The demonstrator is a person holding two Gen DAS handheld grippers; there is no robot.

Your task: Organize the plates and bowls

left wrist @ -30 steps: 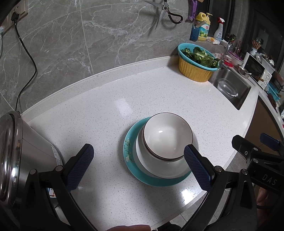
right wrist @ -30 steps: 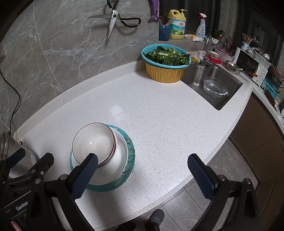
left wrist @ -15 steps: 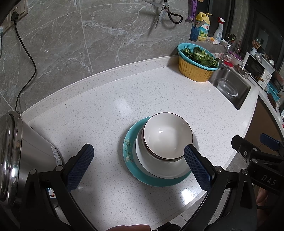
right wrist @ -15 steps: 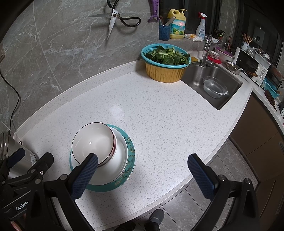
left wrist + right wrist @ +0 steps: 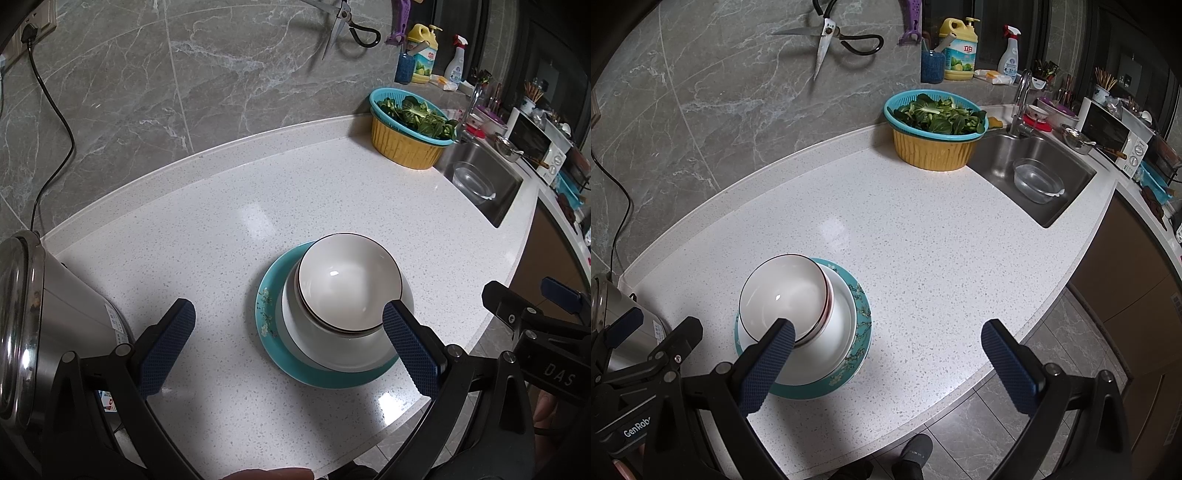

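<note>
A white bowl with a dark rim sits nested in a larger white bowl, which rests on a teal flowered plate on the white counter. The stack also shows in the right wrist view: top bowl, lower bowl, plate. My left gripper is open and empty, held above the stack's near left side. My right gripper is open and empty, right of the stack above the counter's front edge.
A steel kettle stands at the left with its cord up the wall. A yellow and teal basket of greens stands at the back beside the sink, which holds a clear bowl. Scissors hang on the wall.
</note>
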